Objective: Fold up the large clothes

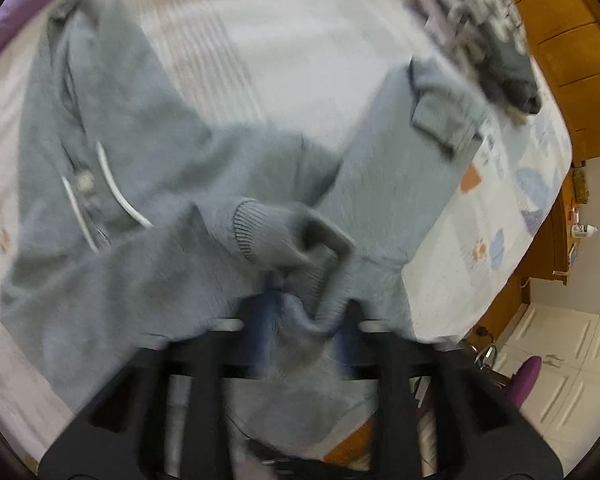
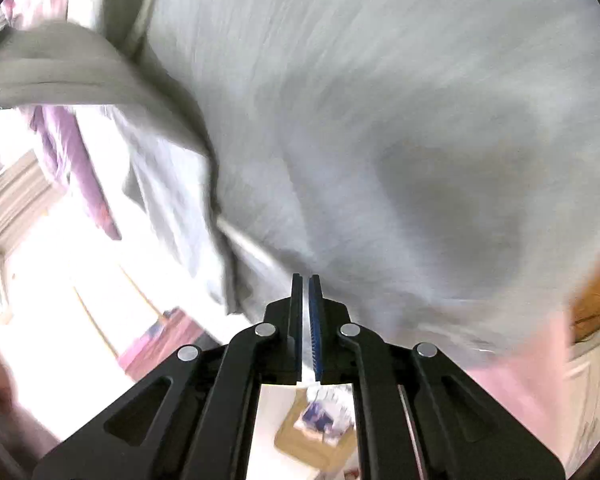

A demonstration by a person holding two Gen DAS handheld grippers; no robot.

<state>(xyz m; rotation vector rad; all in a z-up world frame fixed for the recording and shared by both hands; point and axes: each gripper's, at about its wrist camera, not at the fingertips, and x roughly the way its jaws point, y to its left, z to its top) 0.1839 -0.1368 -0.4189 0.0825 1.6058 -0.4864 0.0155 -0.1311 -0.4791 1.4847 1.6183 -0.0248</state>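
Left wrist view, nearest: left hand-held gripper [image 1: 310,316] spread, a bunch of grey knit between its blue pads, which did not appear to press on it. Blur heavy here, so contact could not be told for sure. Just beyond, lower centre of the frame, a ribbed cuff [image 1: 246,232] lay folded in over the body of the grey sweater [image 1: 112,148]. The garment sprawled across the bed [image 1: 292,52], button placket at left, a second sleeve running up toward the right, its cuff near the bed's edge. Farther off, upper right, a dark patterned garment [image 1: 484,28] in a heap; past it, a wooden headboard [image 1: 560,40].

Right wrist view: right hand-held gripper [image 2: 306,280] pressed almost together, nothing visible between the pads. Grey fabric filled most of the frame just ahead, too blurred to tell which part.

Judgement: sleeve-folding step, with one sleeve brought across the chest and apparently being let go. Next move probably calls for clearing the left pads from the cloth without dragging the cuff, then taking the other sleeve inward.
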